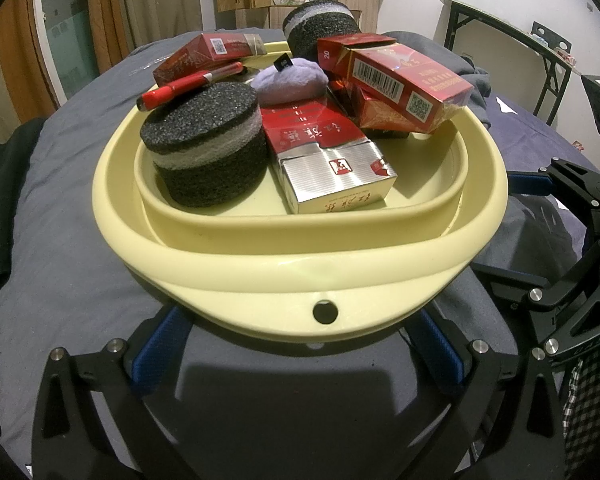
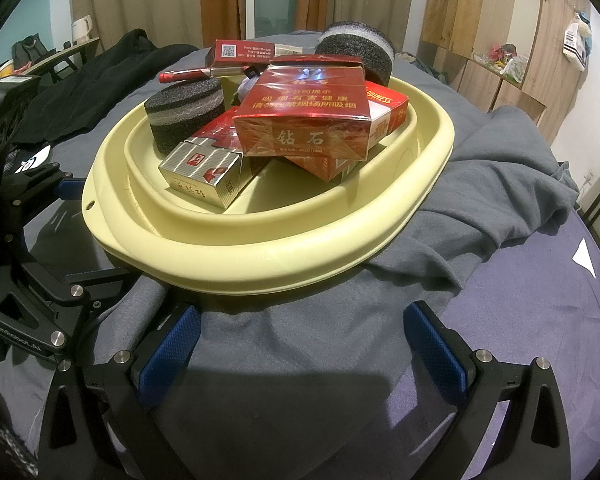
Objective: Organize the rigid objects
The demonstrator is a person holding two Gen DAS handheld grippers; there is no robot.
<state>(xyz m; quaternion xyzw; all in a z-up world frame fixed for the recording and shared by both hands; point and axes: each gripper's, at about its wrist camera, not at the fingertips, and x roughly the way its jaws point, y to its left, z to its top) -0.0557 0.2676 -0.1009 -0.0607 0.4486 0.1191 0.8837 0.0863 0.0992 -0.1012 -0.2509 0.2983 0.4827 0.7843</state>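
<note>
Two grippers, jaws wide, empty: left gripper (image 1: pixel 298 354) at basin (image 1: pixel 260 264) rim, right gripper (image 2: pixel 302 346) just short. Basin on grey bedding (image 2: pixel 480 208), piled with cigarette packs (image 1: pixel 332 160), foam discs (image 1: pixel 204 144), red pen (image 1: pixel 192 84). Purple lump (image 1: pixel 290 80) half-hidden, unidentifiable.

Pale yellow basin (image 1: pixel 300 248) holds red cigarette packs (image 2: pixel 304 120), black-and-grey banded foam discs (image 1: pixel 204 152), lilac sponge (image 1: pixel 290 80).

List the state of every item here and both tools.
Left tool: open, empty.
Right tool: open, empty.
Yellow basin: full, on bedding.
Silver-ended carton: flap open.
Red pen: capped, lying on the foam puck.
Barcode carton: tilted on others.
</note>
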